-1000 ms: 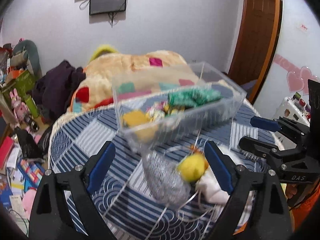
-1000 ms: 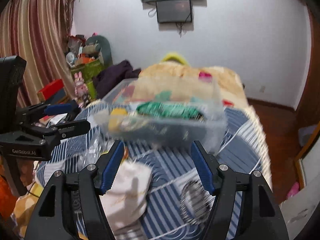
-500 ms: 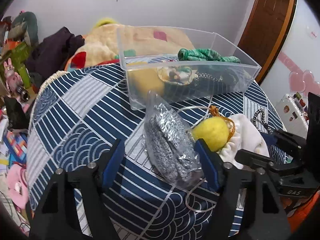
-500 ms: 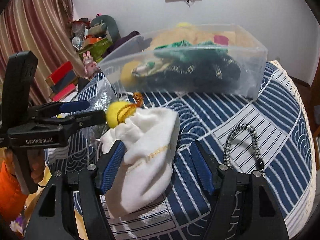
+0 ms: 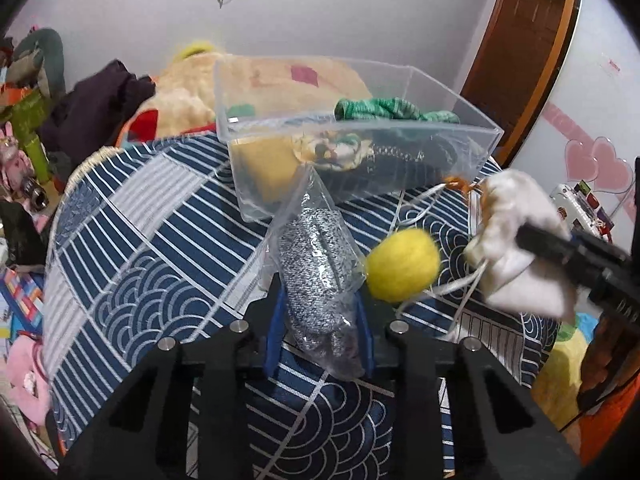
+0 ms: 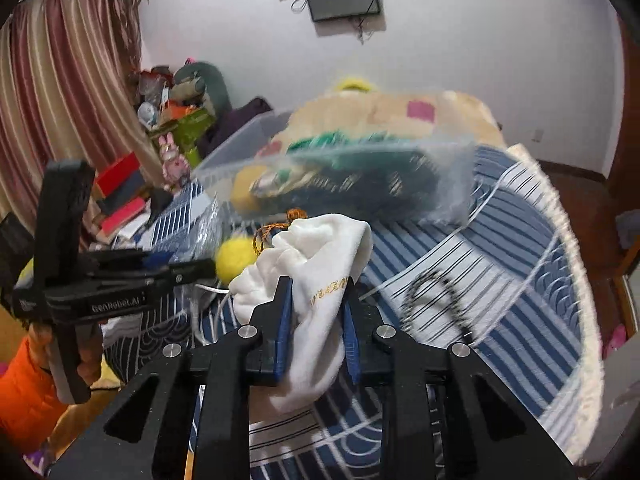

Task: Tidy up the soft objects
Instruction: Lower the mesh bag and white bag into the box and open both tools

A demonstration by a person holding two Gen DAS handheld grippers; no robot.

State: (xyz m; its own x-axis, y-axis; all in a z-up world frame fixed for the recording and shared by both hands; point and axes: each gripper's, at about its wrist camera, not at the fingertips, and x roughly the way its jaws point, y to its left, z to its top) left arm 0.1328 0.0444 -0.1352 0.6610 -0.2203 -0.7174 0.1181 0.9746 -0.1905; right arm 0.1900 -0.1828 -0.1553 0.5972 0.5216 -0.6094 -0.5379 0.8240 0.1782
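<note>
Soft objects are gripped in both tools: a bagged silver scourer (image 5: 320, 276) is pinched by the left gripper (image 5: 320, 320), a white drawstring pouch (image 6: 320, 280) by the right gripper (image 6: 316, 316). Both are held above the tablecloth (image 5: 140, 240), near the clear bin (image 5: 360, 140), presumably for dropping in.

"GenRobot.AI" — on left hand-held gripper (image 6: 188, 270)

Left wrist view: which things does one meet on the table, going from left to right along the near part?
Silver mesh bag in the left gripper → yellow ball → white pouch in the right gripper.
</note>
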